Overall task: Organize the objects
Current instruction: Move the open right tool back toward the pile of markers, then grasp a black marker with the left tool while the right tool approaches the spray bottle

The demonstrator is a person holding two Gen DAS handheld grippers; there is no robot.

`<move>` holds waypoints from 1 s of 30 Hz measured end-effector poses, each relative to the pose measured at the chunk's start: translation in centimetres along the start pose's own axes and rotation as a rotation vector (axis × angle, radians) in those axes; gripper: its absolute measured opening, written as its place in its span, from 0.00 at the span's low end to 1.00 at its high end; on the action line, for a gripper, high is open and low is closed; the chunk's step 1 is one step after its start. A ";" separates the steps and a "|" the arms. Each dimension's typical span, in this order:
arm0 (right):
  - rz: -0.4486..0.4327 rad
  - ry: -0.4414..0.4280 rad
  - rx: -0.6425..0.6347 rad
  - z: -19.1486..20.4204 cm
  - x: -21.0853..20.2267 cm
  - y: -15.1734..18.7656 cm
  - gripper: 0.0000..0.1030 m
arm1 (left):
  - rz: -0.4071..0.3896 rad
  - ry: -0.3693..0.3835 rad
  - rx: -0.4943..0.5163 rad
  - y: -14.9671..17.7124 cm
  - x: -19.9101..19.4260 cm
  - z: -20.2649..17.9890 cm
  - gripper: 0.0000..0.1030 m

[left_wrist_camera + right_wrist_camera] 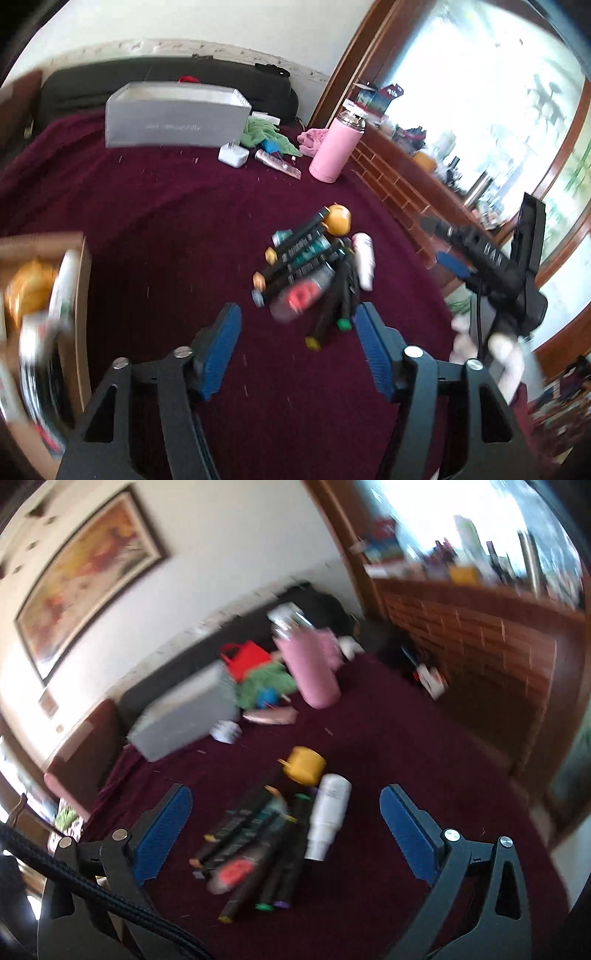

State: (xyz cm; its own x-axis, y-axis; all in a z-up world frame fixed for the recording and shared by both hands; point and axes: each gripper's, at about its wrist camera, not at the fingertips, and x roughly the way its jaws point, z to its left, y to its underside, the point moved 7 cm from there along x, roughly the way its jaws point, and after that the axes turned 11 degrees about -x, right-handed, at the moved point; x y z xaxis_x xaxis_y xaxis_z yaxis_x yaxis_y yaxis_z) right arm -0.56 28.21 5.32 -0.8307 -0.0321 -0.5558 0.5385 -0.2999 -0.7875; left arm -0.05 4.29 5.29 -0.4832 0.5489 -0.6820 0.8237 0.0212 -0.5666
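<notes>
A heap of black markers (314,258) with coloured caps lies on the maroon cloth (147,206). With it are a red-labelled can (301,293), a white bottle (364,260) and a yellow round pot (337,219). My left gripper (297,314) is open just short of the heap, nothing between its blue pads. In the right wrist view the same markers (251,834), white bottle (328,814) and yellow pot (304,764) lie ahead of my right gripper (286,790). It stands wide open and holds nothing. A gloved hand carries the right gripper (491,258) at the heap's right.
A cardboard box (79,295) at the left holds blurred items. At the back stand a grey box (173,118), a pink flask (338,149), a green cloth (264,134), a white charger (233,155) and a tube (279,162). A wooden sill (413,184) borders the right.
</notes>
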 end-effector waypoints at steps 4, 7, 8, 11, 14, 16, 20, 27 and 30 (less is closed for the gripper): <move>0.036 0.010 0.047 -2.7 2.4 1.7 0.96 | 0.043 -0.096 0.129 -2.2 4.9 -1.5 0.20; 0.026 0.007 0.090 -4.6 2.3 2.7 0.96 | 0.070 -0.131 0.184 -3.5 8.5 -2.3 0.19; 0.026 0.015 0.110 -5.4 2.0 3.1 0.96 | 0.073 -0.136 0.198 -3.9 9.5 -2.5 0.19; 0.020 0.002 0.181 -7.0 1.8 3.4 0.96 | 0.138 -0.104 0.202 -4.7 13.3 -2.9 0.19; 0.002 0.005 0.192 -7.4 1.3 3.1 0.96 | 0.179 -0.096 0.218 -5.2 16.3 -3.0 0.19; 0.006 -0.002 0.185 -7.2 1.2 3.2 0.96 | 0.177 -0.119 0.245 -5.5 17.6 -3.1 0.19; 0.020 -0.021 0.175 -6.7 1.5 3.5 0.96 | 0.185 -0.118 0.261 -6.0 18.6 -3.5 0.18; 0.055 -0.033 0.200 -7.0 2.7 3.9 0.96 | 0.205 -0.221 0.377 -4.9 19.7 -3.5 0.14; 0.057 -0.022 0.192 -7.0 2.7 4.0 0.96 | 0.190 -0.237 0.357 -5.1 19.0 -2.7 0.11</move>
State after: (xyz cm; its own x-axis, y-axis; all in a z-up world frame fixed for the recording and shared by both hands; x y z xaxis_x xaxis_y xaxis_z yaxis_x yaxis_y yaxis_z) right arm 0.33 33.63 -1.20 -0.8039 -0.0746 -0.5901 0.5495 -0.4728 -0.6889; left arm -12.62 16.86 -3.57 -0.4220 0.3087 -0.8524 0.7706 -0.3733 -0.5166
